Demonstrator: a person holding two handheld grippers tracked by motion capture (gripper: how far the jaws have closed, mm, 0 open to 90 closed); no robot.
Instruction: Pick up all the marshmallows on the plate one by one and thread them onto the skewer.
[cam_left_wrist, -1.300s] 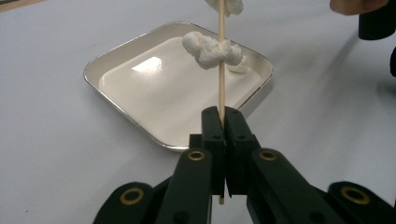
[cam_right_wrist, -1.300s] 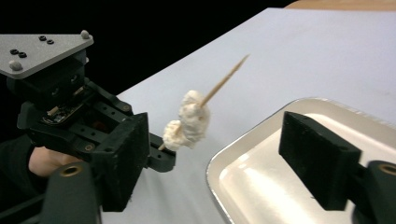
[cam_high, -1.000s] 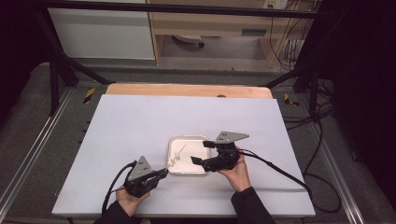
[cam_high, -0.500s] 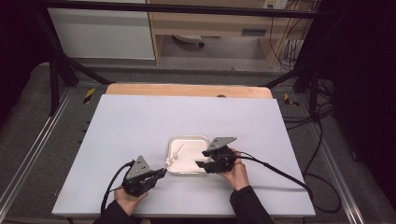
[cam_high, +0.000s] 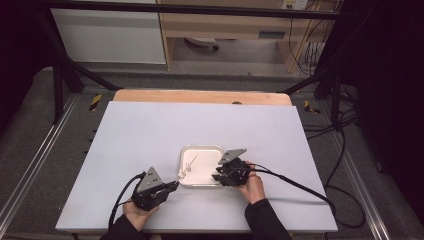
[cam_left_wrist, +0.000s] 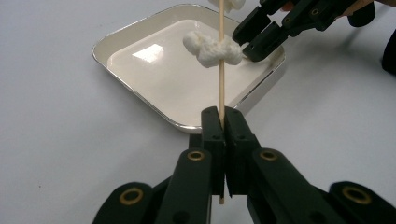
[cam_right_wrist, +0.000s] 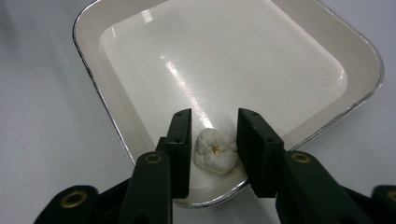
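A white enamel tray (cam_high: 204, 150) sits near the table's front. My left gripper (cam_left_wrist: 223, 114), just left of the tray (cam_left_wrist: 154, 70), is shut on a thin wooden skewer (cam_left_wrist: 221, 84). The skewer rises over the tray with a white marshmallow lump (cam_left_wrist: 210, 46) threaded on it. In the high view the left gripper (cam_high: 175, 184) holds the skewer (cam_high: 189, 165) slanting over the tray's left part. My right gripper (cam_right_wrist: 215, 114) is down in the tray's near corner (cam_right_wrist: 233, 56). Its jaws have just been closing, and both pads now touch a white marshmallow piece (cam_right_wrist: 215, 151) between them.
The white tabletop (cam_high: 150, 135) stretches wide to the back and both sides. A wooden strip (cam_high: 200, 96) runs along its far edge. Cables (cam_high: 300, 187) trail from the right gripper (cam_high: 217, 176) off the right side. Dark frame bars stand around the table.
The right gripper has sunk into the tray's near corner and its jaws have narrowed around the marshmallow piece. The left gripper and skewer have stayed put.
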